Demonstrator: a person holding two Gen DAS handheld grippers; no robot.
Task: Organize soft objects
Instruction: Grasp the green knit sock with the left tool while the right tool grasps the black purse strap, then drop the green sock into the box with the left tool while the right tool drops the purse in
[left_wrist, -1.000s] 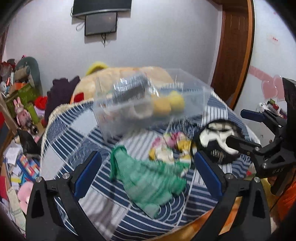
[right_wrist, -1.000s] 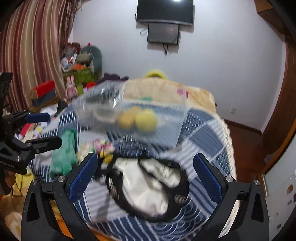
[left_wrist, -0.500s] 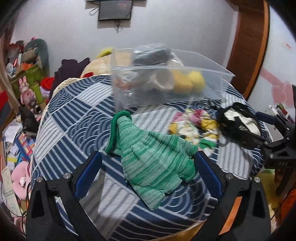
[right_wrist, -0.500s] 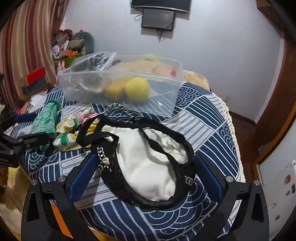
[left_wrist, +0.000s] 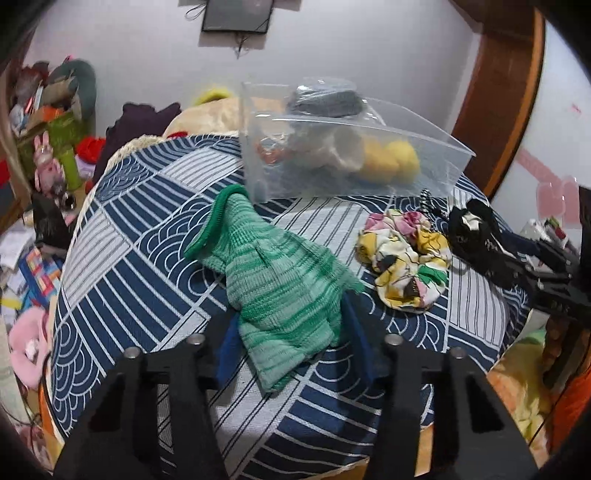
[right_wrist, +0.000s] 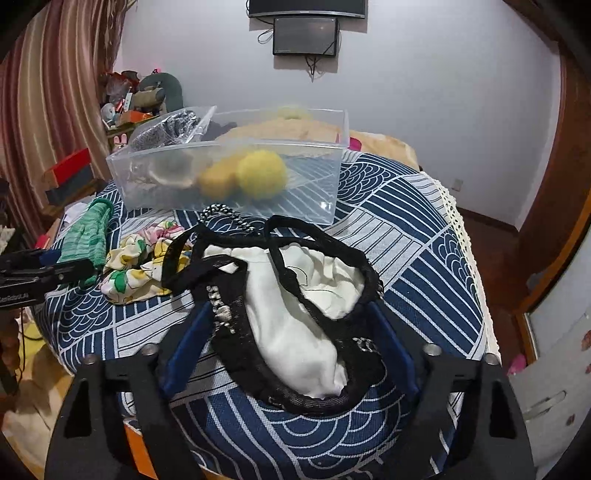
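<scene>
A green knitted piece (left_wrist: 280, 280) lies on the blue patterned cloth (left_wrist: 122, 258). My left gripper (left_wrist: 291, 341) has closed in on its near end, blue pads against both sides. A black and white pouch (right_wrist: 295, 314) lies in front of my right gripper (right_wrist: 288, 343), whose narrowed fingers touch its two sides. A floral scrunchie (left_wrist: 404, 264) lies between the two items. A clear plastic bin (right_wrist: 236, 173) at the back holds two yellow balls (right_wrist: 260, 175) and other soft things.
The table edge is close under both grippers. Clutter and toys (left_wrist: 40, 155) fill the floor at the left. A wooden door frame (left_wrist: 495, 92) stands at the right. The left gripper shows in the right wrist view (right_wrist: 44, 271).
Both grippers moved forward and down to the cloth. The left fingers closed in on the green knit; the right fingers narrowed around the pouch.
</scene>
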